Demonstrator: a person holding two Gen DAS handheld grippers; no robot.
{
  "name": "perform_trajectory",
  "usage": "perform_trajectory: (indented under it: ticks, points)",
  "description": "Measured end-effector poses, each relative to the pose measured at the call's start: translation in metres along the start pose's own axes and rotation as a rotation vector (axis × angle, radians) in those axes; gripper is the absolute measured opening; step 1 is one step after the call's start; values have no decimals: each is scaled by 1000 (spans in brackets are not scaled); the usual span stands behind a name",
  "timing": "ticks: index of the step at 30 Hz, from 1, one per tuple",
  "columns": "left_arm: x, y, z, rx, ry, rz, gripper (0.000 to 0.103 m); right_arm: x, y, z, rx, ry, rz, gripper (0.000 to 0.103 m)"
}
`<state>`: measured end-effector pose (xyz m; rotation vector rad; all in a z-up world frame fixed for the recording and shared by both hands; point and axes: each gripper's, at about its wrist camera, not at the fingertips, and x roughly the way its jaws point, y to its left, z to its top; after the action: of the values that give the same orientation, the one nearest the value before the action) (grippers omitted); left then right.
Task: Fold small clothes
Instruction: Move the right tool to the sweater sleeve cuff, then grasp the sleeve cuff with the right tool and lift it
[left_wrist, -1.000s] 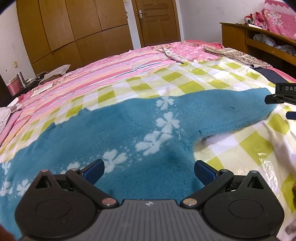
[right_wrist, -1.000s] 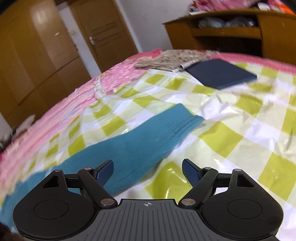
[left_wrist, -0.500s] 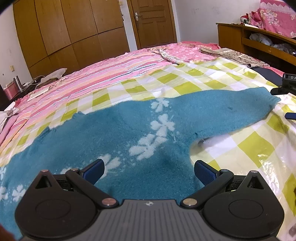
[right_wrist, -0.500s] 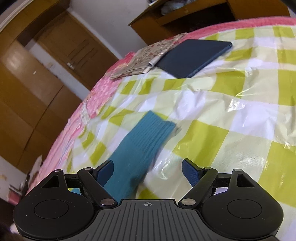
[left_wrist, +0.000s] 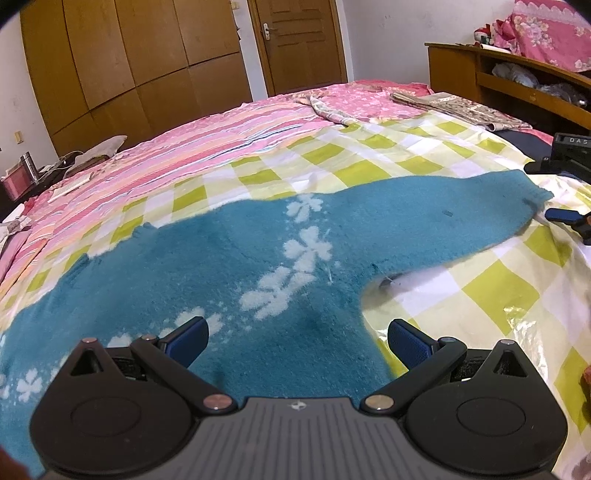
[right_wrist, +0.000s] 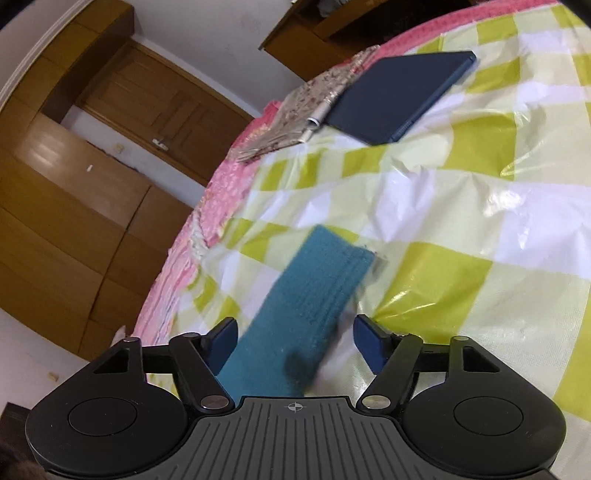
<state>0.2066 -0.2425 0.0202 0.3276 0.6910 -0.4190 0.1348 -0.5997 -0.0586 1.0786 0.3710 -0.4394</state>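
Note:
A teal knitted sweater (left_wrist: 229, 258) with white flower patterns lies spread flat on a yellow-and-white checked plastic sheet (left_wrist: 491, 291). My left gripper (left_wrist: 297, 338) hovers open over the sweater's body near the armpit, nothing between its blue pads. The sleeve (right_wrist: 314, 295) stretches away to the right and ends in a ribbed cuff. My right gripper (right_wrist: 295, 339) straddles that sleeve end, rolled to one side. Its jaws are closing and the pads stand apart from the knit. The right gripper (left_wrist: 565, 195) also shows at the far right edge of the left wrist view.
A dark blue flat book or case (right_wrist: 399, 96) and a folded floral cloth (right_wrist: 295, 122) lie beyond the sleeve. Pink striped bedding (left_wrist: 184, 155) covers the far half of the bed. Wooden wardrobes (left_wrist: 129, 62), a door and a shelf unit (left_wrist: 517, 88) line the walls.
The right gripper rolled and moved over the sleeve end, so the cuff now lies between its fingers, which stand closer together. The left gripper hardly moved.

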Motion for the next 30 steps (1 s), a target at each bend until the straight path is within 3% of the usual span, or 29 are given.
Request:
perform_trajectory:
  ticks: [5,8,10,13,18,19,21,25,30]
  points:
    - [-2,-3,-1,31,-2,2,103,14,-6,6,67,24,88,57]
    - [-4,-2,-1,34,-5,3,103,26,-14,4,90,33,90,37]
    - [-5,0,-2,27,-2,9,103,26,-18,6,116,41,103,31]
    - [-5,3,-3,9,-1,13,103,24,-21,8,174,48,197,24]
    - [-11,10,-4,-14,11,13,103,34,-12,0,91,57,92,21]
    - [-14,13,-5,-20,12,11,103,35,-9,-1,75,59,97,28]
    - [-22,21,-11,-26,15,25,103,33,0,0,50,78,119,27]
    - [-48,51,-31,-44,14,84,103,19,36,-9,-60,82,158,12]
    - [-79,107,-66,-117,5,145,103,-23,106,-51,-281,69,239,11]
